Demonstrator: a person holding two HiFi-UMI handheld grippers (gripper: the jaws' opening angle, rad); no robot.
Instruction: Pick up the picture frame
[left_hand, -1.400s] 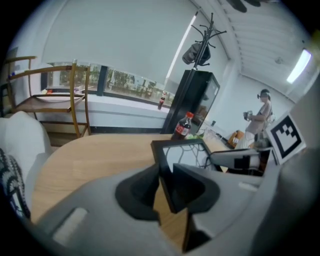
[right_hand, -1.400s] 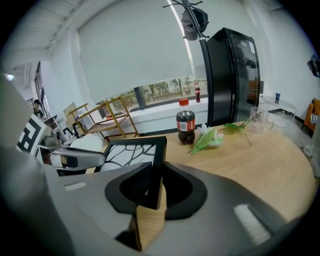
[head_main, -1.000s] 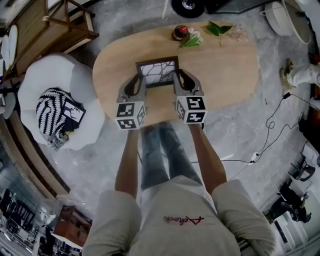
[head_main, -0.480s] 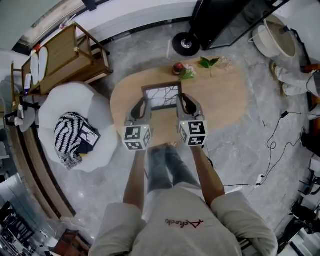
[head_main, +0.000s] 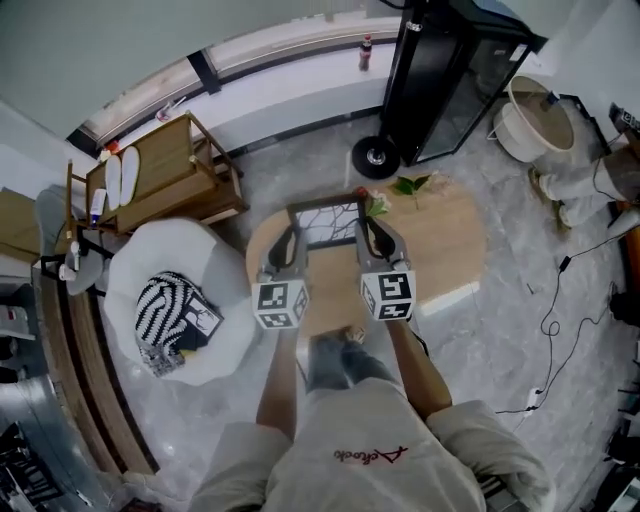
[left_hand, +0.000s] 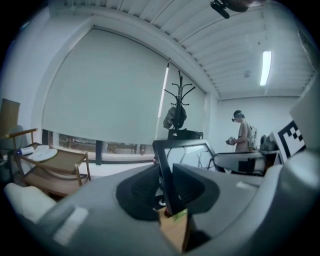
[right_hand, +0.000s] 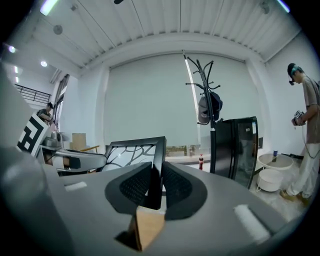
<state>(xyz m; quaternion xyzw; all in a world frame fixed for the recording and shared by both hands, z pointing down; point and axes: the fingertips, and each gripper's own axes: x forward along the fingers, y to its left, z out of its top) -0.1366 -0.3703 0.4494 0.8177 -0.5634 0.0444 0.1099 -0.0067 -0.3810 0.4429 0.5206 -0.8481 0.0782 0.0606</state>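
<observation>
Picture frame (head_main: 327, 224), black-edged with branching pattern, is pinched sideways by left tool (head_main: 285, 248) and right tool (head_main: 369, 240).

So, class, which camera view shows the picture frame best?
Head view: the picture frame shows face-on, though small. The left gripper view shows mostly one dark edge between the jaws; the right gripper view shows it steeply slanted.

Floor (head_main: 500, 330): grey, marbled. Oval wooden surface (head_main: 450, 250) stands on it below me. To its left, a white armchair (head_main: 150, 250) carrying a striped cushion (head_main: 165, 310); beyond that, a slatted wooden lounger (head_main: 160, 180). Black cabinet (head_main: 450, 70) and coat stand (left_hand: 178, 95) stand near the blind-covered window (left_hand: 100, 95). Ceiling strip light (left_hand: 265, 67) lit.
</observation>
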